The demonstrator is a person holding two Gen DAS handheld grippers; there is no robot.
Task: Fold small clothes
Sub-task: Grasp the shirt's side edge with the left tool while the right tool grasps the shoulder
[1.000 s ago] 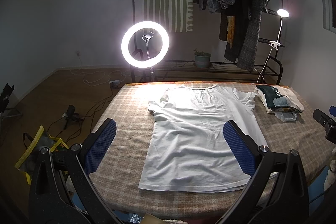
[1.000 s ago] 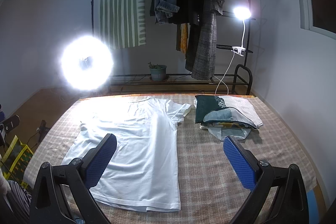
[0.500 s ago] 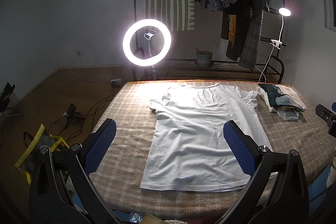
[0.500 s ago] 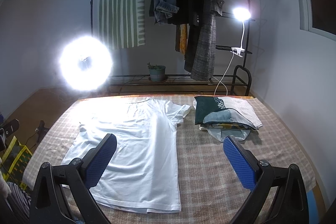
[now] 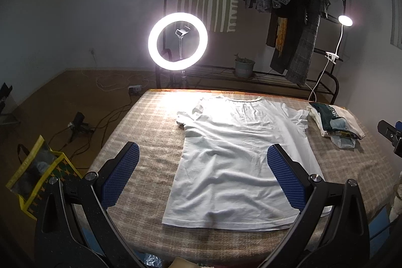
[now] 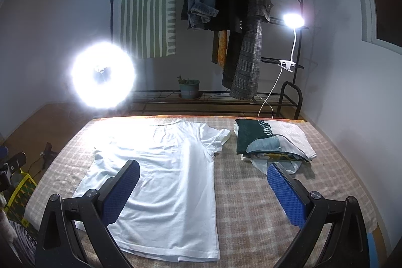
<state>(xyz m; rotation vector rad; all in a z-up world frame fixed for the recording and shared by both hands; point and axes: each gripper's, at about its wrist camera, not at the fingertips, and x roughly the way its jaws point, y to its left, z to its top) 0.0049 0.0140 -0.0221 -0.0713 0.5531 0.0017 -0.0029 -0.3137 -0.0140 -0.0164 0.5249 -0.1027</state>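
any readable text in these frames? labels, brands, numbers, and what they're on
None readable in either view.
White T-shirt: plain, no print or tag visible.
Folded clothes pile: patterned fabric, shapes only, no letters.
Striped wall hanging: green bars, no words.
Yellow-edged bag on the floor: pattern only; any lettering is too small and dark to tell.
Left gripper and right gripper: no markings visible.

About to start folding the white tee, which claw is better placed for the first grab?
Probably left: the left claw frames the white t-shirt, while the right claw sits off its edge.
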